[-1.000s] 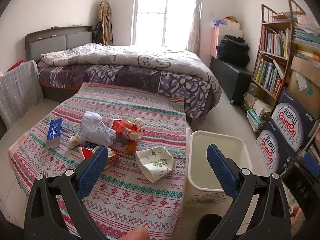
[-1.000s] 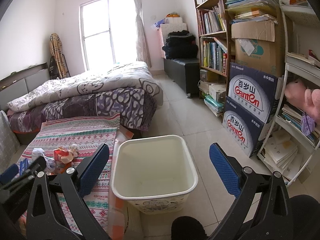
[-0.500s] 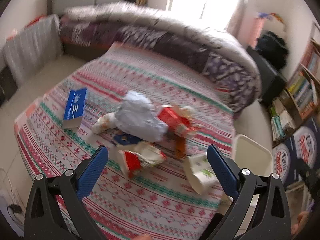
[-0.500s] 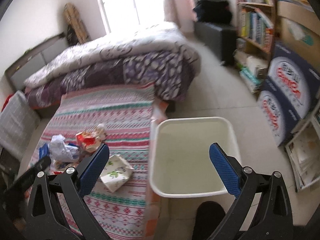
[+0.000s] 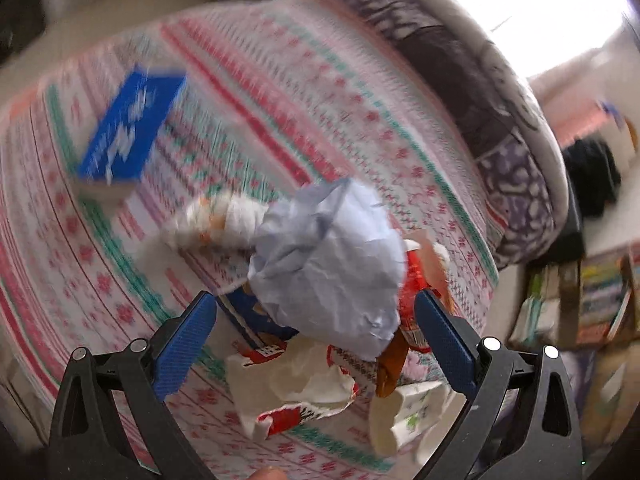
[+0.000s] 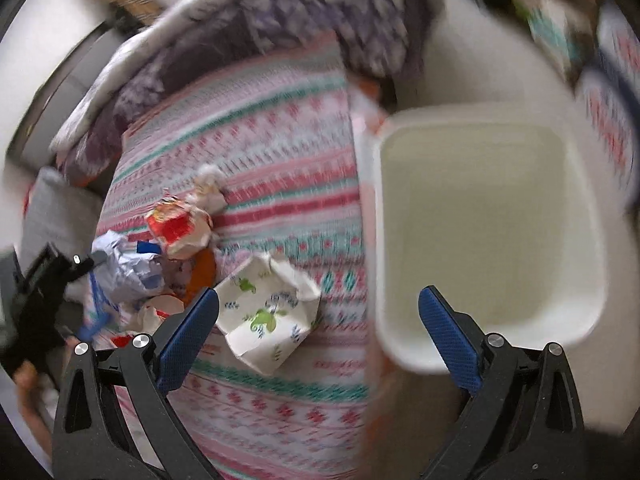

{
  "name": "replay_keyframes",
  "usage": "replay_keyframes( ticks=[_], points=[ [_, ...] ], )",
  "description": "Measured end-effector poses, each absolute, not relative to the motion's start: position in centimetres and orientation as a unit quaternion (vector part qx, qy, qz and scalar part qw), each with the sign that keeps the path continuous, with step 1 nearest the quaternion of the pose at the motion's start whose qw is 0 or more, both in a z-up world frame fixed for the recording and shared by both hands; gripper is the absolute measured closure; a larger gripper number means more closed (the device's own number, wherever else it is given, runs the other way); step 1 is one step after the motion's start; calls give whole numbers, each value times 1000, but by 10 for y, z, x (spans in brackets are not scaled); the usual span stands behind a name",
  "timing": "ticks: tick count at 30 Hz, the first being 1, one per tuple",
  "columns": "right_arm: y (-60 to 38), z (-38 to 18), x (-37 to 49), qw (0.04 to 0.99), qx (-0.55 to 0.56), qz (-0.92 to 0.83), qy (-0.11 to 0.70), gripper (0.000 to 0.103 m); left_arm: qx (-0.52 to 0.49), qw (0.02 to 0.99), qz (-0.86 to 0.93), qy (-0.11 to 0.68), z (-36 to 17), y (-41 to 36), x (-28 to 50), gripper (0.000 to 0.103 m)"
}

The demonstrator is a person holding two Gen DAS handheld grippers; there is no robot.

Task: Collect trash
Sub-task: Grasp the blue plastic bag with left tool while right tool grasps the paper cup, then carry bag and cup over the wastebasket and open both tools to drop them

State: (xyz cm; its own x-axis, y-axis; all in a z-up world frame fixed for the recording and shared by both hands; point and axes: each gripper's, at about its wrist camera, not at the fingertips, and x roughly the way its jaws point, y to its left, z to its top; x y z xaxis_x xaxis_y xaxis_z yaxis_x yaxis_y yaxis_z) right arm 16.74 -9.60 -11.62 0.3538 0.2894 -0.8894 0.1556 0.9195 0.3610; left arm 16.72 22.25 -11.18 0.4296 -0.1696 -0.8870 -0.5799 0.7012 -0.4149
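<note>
Crumpled pale-blue paper point(image 5: 332, 264): now framed between the spread, empty jaws of my left gripper point(image 5: 316, 320), which has dropped from a room-wide view to hover close over the trash pile on the patterned cloth point(image 5: 280, 80). My right gripper point(image 6: 320, 328): also wide open, swung down above the white carton point(image 6: 268, 316) beside the empty bin point(image 6: 488, 224). Judgement: first pick imminent; nothing collected yet.
</note>
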Motion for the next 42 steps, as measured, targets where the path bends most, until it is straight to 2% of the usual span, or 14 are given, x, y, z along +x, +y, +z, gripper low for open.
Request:
replay_keyframes(
  ticks=[5,6,8,14,22,23,24,26,28,33,42],
  points=[
    [-94,-134,166,767,258,17,587,7,-404,745,135,513,-125,227,172,10],
    [-93,-134,166,767,258,15,587,7,-401,750,133,509,-124,227,172,13],
    [-88,-134,166,766,260,8,588,7,-392,759,114,507,-124,224,178,33],
    [-67,-145,169,753,260,8,604,11,-357,783,85,503,-111,219,174,47],
    [-41,-165,179,738,261,19,622,25,-319,821,61,470,-71,227,155,47],
    [-40,-164,180,742,262,16,617,32,-319,821,60,469,-70,228,153,47],
    [-40,-162,180,747,263,17,611,51,-320,822,60,468,-69,230,152,47],
    [-37,-161,185,749,267,34,606,66,-320,823,61,466,-69,235,151,47],
    [-38,-157,186,752,277,38,597,74,-322,823,62,465,-69,238,149,47],
    [-34,-139,185,775,263,66,571,84,-326,825,58,459,-67,242,145,47],
    [-46,-90,187,844,218,90,482,84,-285,853,43,435,-48,220,145,47]
  ],
)
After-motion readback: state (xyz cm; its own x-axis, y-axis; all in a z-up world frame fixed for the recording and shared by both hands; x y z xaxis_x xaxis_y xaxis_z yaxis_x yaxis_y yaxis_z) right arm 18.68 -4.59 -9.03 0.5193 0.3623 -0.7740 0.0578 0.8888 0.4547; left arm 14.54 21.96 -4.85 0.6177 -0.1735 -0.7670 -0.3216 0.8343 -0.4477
